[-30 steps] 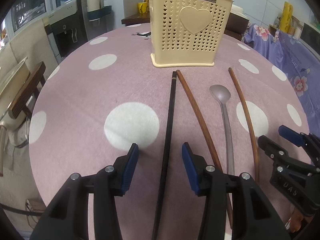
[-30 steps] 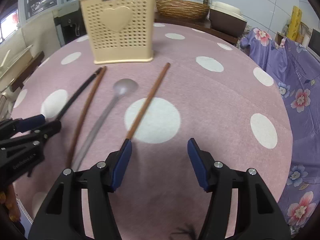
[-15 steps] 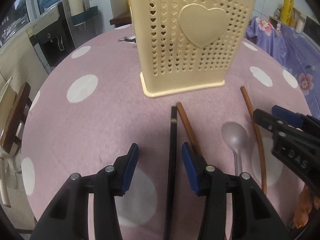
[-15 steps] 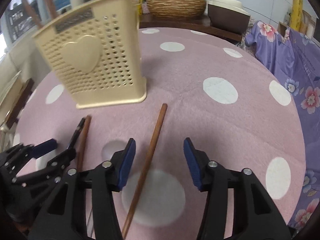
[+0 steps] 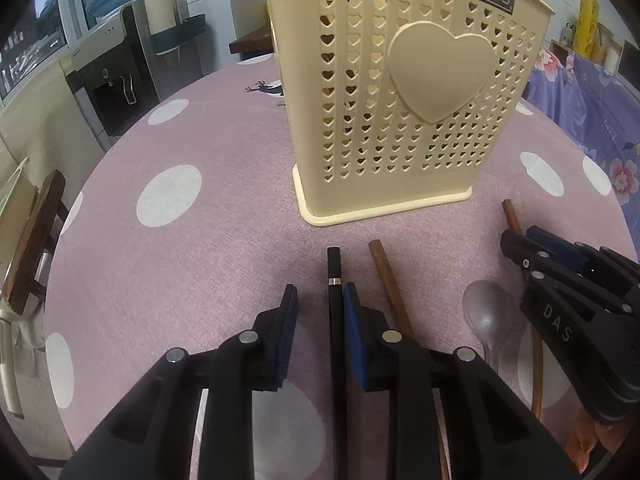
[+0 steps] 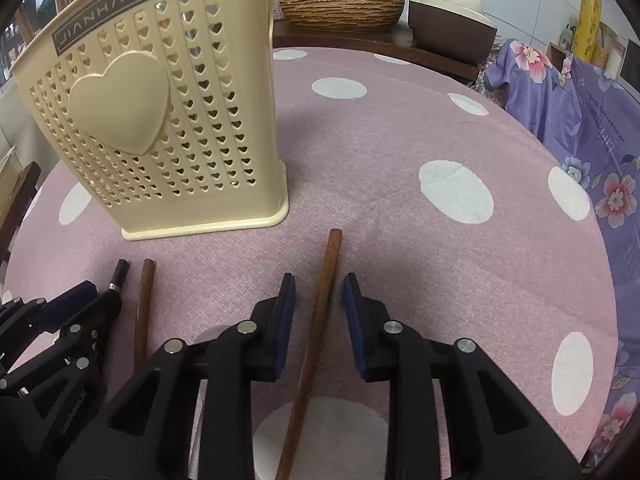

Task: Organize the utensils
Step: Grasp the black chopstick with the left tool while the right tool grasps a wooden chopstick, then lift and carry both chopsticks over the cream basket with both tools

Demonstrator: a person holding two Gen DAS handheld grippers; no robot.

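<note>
A cream heart-pattern utensil holder (image 5: 400,100) (image 6: 160,120) stands on the pink dotted table. Before it lie a black chopstick (image 5: 334,276), a brown chopstick (image 5: 390,280) (image 6: 142,308), a grey spoon (image 5: 486,316) and a second brown chopstick (image 6: 326,280). My left gripper (image 5: 320,296) is closing around the black chopstick's far end; the stick lies against the right pad, with a gap at the left pad. My right gripper (image 6: 319,284) is closing around the second brown chopstick, which has gaps on both sides. Each gripper also shows at the edge of the other's view.
The round table (image 6: 400,140) has a pink cloth with white dots. Behind it stand a wicker basket (image 6: 342,4) and a rice cooker (image 6: 448,16). Purple floral cloth (image 6: 580,120) hangs at the right. A water dispenser (image 5: 108,76) and a wooden chair (image 5: 32,240) are at the left.
Both grippers slid forward along their chopsticks toward the holder, which now looms larger. Both pairs of jaws have narrowed around the chopstick ends.
</note>
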